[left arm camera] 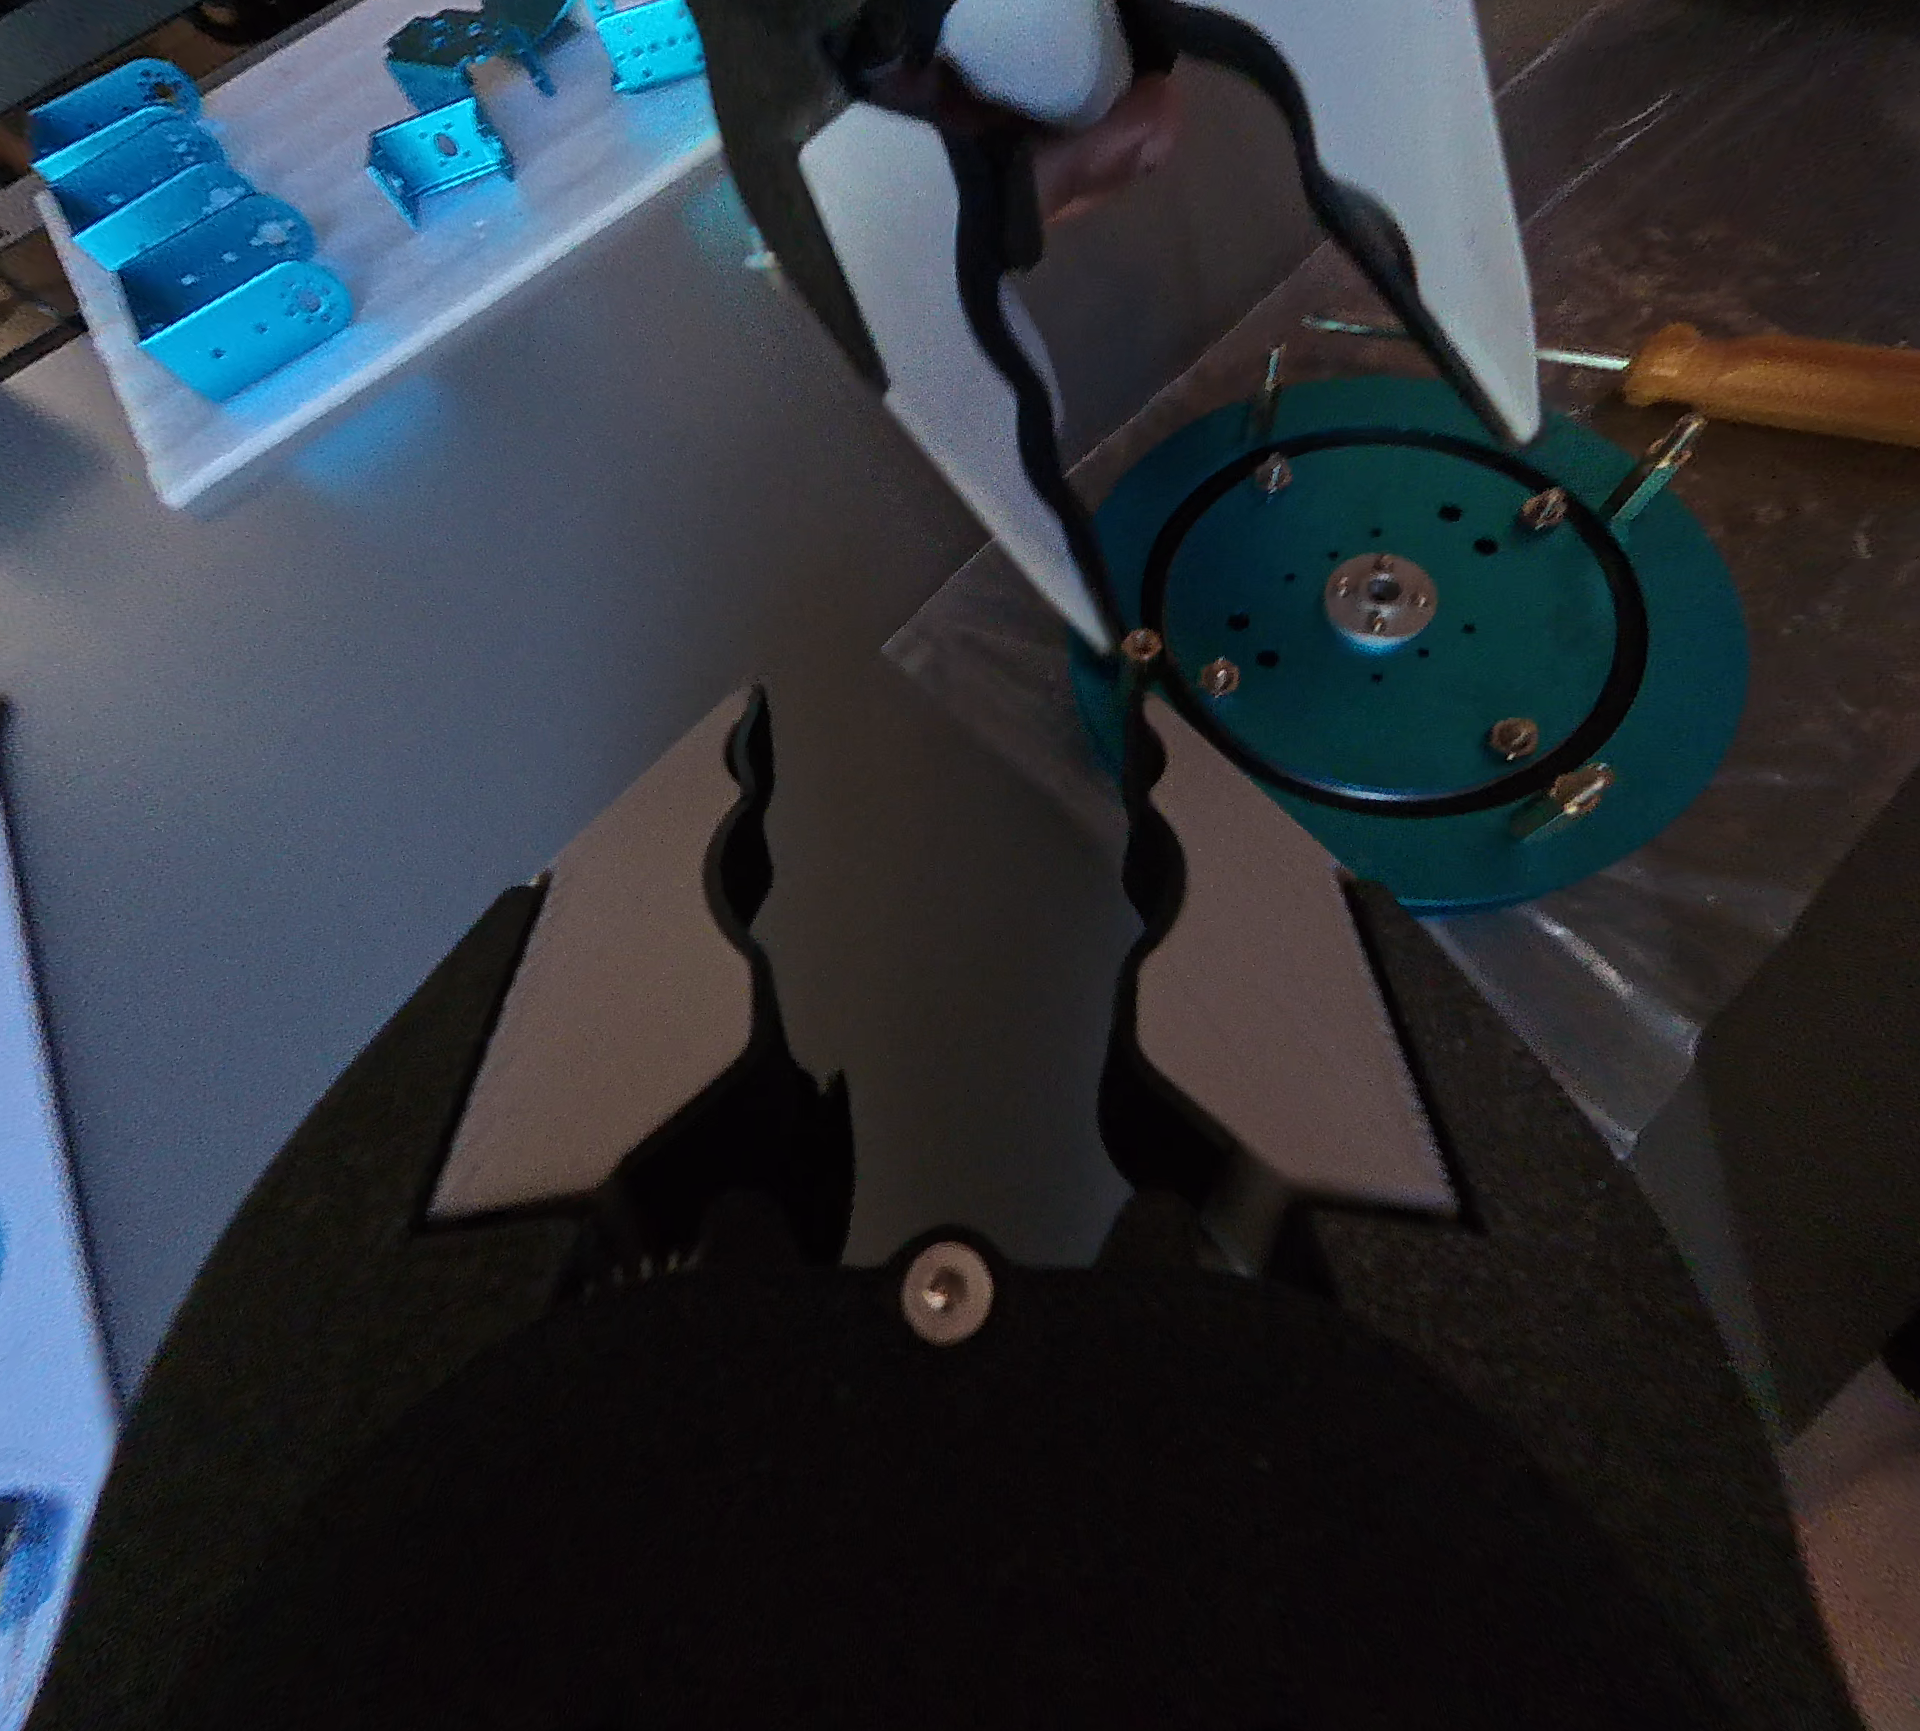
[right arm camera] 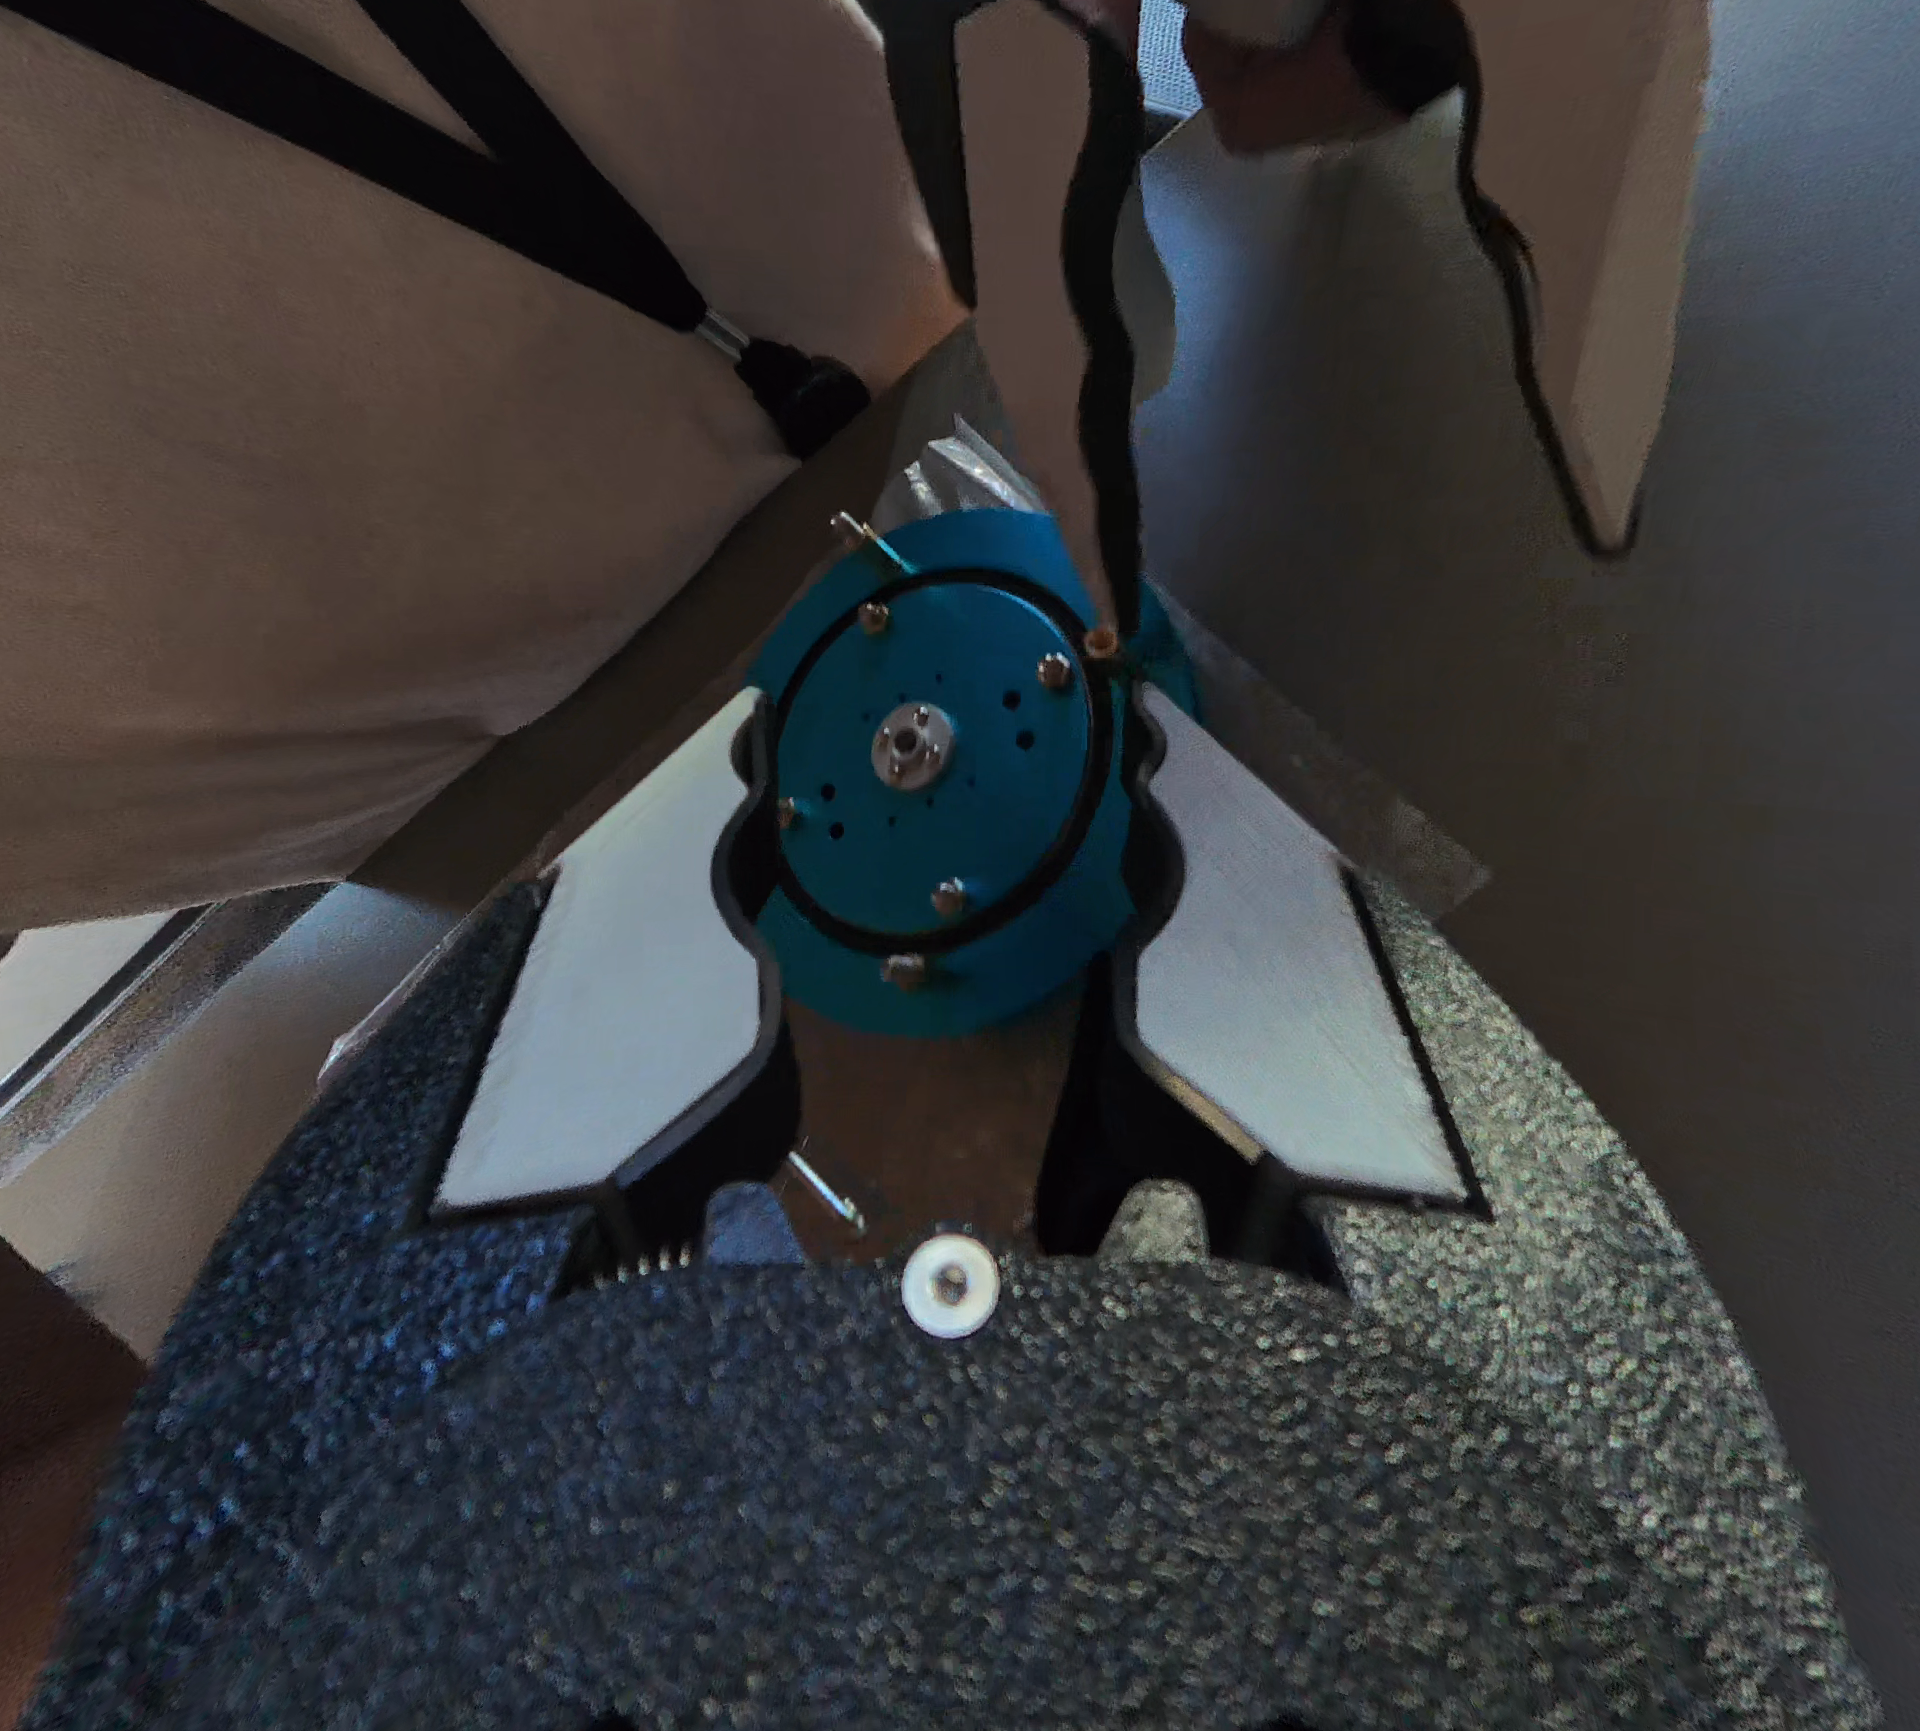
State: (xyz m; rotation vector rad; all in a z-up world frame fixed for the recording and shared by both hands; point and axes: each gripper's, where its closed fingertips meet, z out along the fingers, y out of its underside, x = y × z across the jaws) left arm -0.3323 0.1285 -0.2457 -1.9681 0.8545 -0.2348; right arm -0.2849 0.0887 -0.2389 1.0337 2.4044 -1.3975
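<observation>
Left wrist view: teal disc assembly lay flat on a clear plastic sheet on the bench. Left hand-held gripper spread, empty, just beside the disc; right hand-held gripper spread above it, one tip at a brass standoff on the disc's rim, seemingly steadying it.

We see a round teal metal disc lying flat on a clear plastic sheet. A black ring circles its raised inner plate, a silver hub sits at the centre, and small brass standoffs rise around it.
</observation>
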